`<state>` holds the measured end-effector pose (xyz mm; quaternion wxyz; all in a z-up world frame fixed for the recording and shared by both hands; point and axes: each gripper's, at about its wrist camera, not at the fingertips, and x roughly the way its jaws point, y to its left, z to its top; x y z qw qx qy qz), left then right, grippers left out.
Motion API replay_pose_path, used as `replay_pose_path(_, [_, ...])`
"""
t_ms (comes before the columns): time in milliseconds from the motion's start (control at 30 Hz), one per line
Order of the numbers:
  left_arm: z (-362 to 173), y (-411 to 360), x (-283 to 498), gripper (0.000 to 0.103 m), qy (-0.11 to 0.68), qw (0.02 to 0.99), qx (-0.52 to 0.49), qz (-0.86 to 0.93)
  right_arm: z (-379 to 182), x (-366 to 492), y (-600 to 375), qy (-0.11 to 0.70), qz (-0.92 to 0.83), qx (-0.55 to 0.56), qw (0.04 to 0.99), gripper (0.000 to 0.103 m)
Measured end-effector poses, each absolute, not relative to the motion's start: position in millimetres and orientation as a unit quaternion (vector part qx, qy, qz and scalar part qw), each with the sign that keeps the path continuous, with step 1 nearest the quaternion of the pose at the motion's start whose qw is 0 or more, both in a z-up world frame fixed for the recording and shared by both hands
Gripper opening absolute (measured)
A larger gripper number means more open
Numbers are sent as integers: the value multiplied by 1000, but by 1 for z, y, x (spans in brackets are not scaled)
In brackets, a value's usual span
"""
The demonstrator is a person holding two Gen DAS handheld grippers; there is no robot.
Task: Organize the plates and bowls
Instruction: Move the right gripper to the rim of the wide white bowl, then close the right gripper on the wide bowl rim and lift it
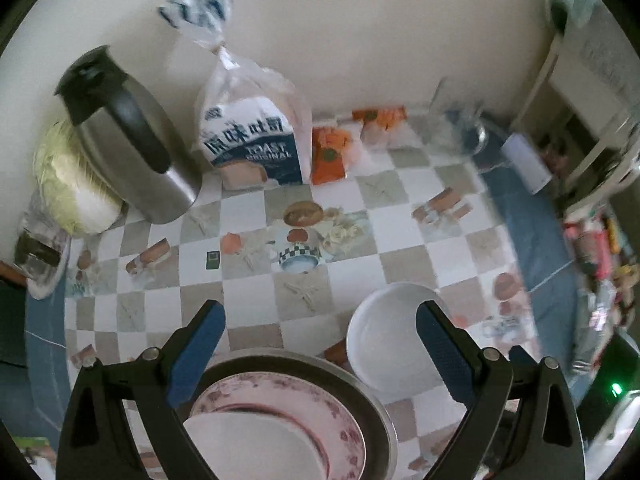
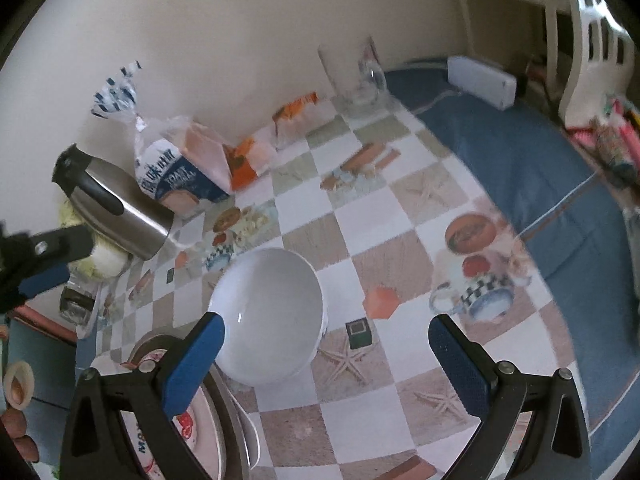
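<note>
A white bowl (image 1: 394, 340) (image 2: 270, 316) stands upright on the checkered tablecloth. Beside it is a stack: a pink floral plate (image 1: 288, 424) (image 2: 188, 412) lying in a metal dish (image 1: 372, 408) (image 2: 230, 412). My left gripper (image 1: 320, 344) is open and empty, hovering above the stack with the bowl near its right finger. My right gripper (image 2: 326, 360) is open and empty, with the bowl just ahead of its left finger (image 2: 196, 360). The left gripper's blue pad also shows at the left edge of the right wrist view (image 2: 44, 280).
Along the wall stand a steel thermos jug (image 1: 128, 136), a cabbage (image 1: 76, 184), a bag of toast (image 1: 252, 140), orange snack packets (image 1: 332, 152) and a glass mug (image 2: 356, 76). A white box (image 2: 480, 80) lies on the blue cloth at the right.
</note>
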<state>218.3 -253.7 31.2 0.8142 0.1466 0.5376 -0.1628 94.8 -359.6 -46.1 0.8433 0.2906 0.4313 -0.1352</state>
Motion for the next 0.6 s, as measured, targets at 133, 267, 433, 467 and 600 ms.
replay_pose_path(133, [-2, -277, 223, 86, 559, 795, 184, -149, -59, 99, -364, 444, -139, 294, 835, 83])
replay_pose_path(267, [-38, -285, 228, 58, 594, 766, 200, -142, -73, 100, -368, 448, -121, 326, 824, 61])
replay_pose_path(433, [-67, -282, 233, 44, 625, 744, 196, -129, -80, 105, -362, 450, -93, 340, 821, 42])
replay_pose_path(467, [-68, -283, 233, 42, 628, 743, 194, -129, -81, 107, -360, 450, -87, 339, 821, 40])
replay_pose_path(600, [-78, -284, 232, 22, 640, 732, 189, -138, -86, 112, -353, 459, -75, 336, 819, 27])
